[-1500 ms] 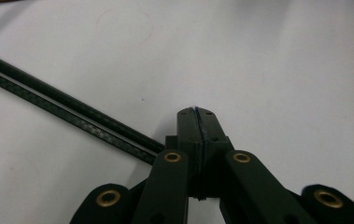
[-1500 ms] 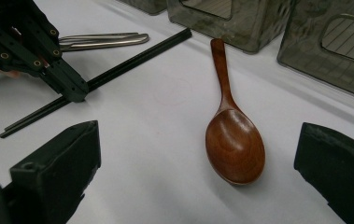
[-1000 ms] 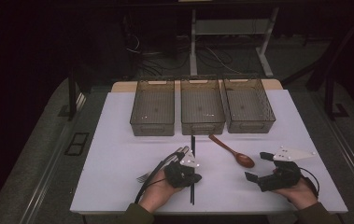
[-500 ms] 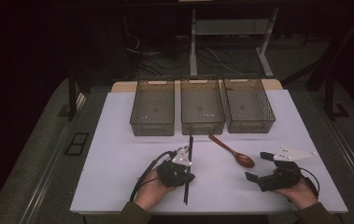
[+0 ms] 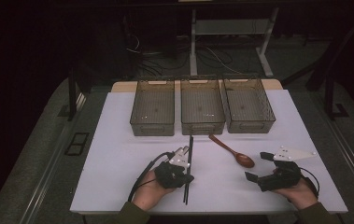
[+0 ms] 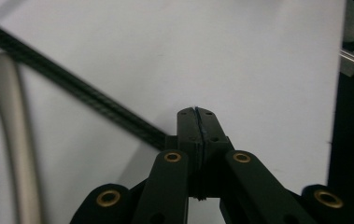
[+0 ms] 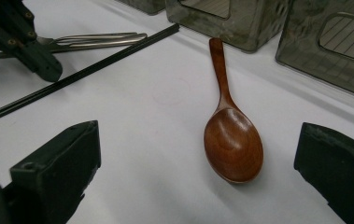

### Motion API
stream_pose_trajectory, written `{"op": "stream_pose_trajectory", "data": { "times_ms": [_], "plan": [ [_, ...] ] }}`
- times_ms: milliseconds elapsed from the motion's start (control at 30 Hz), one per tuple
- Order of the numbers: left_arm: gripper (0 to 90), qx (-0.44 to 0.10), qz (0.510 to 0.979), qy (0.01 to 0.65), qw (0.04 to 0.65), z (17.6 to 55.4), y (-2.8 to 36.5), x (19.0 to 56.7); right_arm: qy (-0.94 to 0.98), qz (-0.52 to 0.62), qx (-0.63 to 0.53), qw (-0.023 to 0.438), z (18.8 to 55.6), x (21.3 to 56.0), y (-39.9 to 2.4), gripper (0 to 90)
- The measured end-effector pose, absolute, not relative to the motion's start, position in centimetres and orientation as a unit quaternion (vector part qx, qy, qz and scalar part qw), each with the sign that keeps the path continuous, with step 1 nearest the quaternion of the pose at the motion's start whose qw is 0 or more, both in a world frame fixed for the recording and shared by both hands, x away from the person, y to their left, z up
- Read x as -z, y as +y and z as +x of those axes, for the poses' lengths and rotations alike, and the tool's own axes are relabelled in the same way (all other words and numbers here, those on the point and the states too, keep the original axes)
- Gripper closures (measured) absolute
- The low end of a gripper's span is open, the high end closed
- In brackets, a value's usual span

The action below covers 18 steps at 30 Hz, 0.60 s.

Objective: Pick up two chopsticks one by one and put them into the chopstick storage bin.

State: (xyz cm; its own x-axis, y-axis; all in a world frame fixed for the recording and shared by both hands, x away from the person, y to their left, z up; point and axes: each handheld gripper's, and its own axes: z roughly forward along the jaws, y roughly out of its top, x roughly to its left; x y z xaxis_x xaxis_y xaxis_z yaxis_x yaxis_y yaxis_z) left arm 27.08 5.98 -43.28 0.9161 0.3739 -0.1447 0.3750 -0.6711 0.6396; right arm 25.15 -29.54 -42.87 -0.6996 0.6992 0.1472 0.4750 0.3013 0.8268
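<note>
Two black chopsticks [image 5: 188, 168] rest on white surface [image 5: 118, 154], shifted slightly since a second ago; left gripper [image 5: 182, 177] beside them, jaws clenched, empty. Right gripper [image 5: 257, 169] jaws released near wooden spoon [image 7: 230, 126]. Sorting into bins [image 5: 202, 105] looks barely begun.

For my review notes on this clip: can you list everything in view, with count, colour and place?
Bins: three, clear grey, in a row at the table's far edge.
Wooden spoon: one, brown, right of centre, before the right tongs.
Chopsticks: a black pair, centre, beside the left tongs.
Metal cutlery: silver, count unclear, beyond the chopsticks.
Table: one, white.
Left tongs: black, shut, empty.
Right tongs: black, open, facing the spoon.
</note>
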Motion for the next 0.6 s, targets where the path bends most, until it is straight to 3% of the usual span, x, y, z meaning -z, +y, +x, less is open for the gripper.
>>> {"op": "stream_pose_trajectory", "data": {
  "times_ms": [600],
  "plan": [
    [89.2,-0.005,0.93,0.197,0.311,24.7,6.0,43.5,0.797,0.369,-0.463,0.122,25.2,42.9,-29.6,0.8]
  ]
}}
